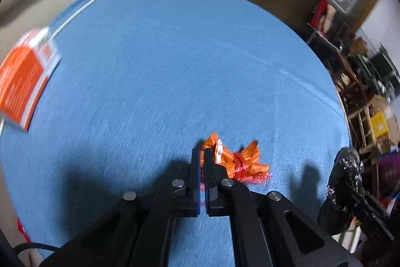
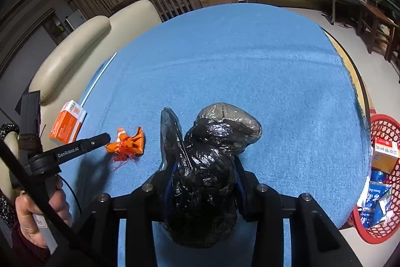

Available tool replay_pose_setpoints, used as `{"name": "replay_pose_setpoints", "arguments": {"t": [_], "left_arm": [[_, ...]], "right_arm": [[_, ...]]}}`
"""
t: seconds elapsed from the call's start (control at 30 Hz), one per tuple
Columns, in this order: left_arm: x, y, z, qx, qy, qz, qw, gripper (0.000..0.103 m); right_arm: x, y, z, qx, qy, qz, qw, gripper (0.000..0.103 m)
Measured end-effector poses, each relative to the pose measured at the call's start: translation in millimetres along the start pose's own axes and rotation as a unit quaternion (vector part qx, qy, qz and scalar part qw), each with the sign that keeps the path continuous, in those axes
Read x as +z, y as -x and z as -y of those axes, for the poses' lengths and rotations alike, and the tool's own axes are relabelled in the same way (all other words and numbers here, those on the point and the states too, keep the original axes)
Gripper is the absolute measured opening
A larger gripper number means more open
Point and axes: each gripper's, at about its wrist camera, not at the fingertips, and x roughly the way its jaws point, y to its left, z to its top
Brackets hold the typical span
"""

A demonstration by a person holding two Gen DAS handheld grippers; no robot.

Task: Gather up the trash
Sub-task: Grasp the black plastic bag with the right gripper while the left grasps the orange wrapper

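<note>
The blue table cover [image 2: 250, 71] looks like soft, fuzzy cloth, not shiny. On it, the orange wrapper [image 2: 128, 143] is thin, crinkly, shiny plastic. Right beside that wrapper, the black bag [image 2: 207, 167] is wrinkled, glossy plastic. The orange box [image 2: 66, 125] looks like smooth cardboard. The red basket [image 2: 382, 137] is hard plastic.
</note>
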Motion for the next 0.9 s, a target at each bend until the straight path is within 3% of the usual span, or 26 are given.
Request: {"name": "replay_pose_setpoints", "arguments": {"t": [0.03,0.07,0.1,0.17,0.37,0.57,0.63,0.7,0.9], "left_arm": [[-0.8,0.7,-1.8,0.0,0.01,-0.002,1.0,0.023],[-2.1,2.6,-3.3,0.002,0.02,-0.001,0.9998,0.049],[-3.7,4.6,-4.9,0.006,0.027,0.002,0.9996,0.066],[-6.2,7.6,-2.2,0.008,0.04,0.007,0.9991,0.066],[-9.0,-8.3,19.1,-0.013,0.064,-0.033,0.9973,0.066],[6.8,-28.4,32.8,-0.001,0.071,-0.035,0.9969,0.065],[8.9,-34.0,34.1,-0.003,0.072,-0.036,0.9967,0.056],[14.9,-42.3,39.6,0.001,0.06,-0.043,0.9973,0.036],[10.6,-43.4,63.3,0.009,-0.004,-0.029,0.9995,0.033]], "right_arm": [[-0.7,-0.4,0.7,0.001,-0.002,-0.001,1.0,0.042],[-1.0,-1.0,0.5,0.002,-0.003,-0.001,1.0,0.042],[-1.3,-1.9,0.7,0.003,-0.006,-0.002,1.0,0.042],[-1.3,-3.4,-0.2,0.007,-0.008,-0.003,1.0,0.042],[-0.8,-3.4,-0.8,0.017,-0.014,0.001,1.0,0.042],[-1.1,-5.2,8.7,0.023,-0.029,0.004,0.999,0.042],[-0.5,-6.7,11.8,0.025,-0.035,0.004,0.999,0.042],[0.3,-8.3,15.1,0.028,-0.041,0.005,0.999,0.042],[-1.3,-9.2,16.9,0.032,-0.049,0.007,0.998,0.042]]}}
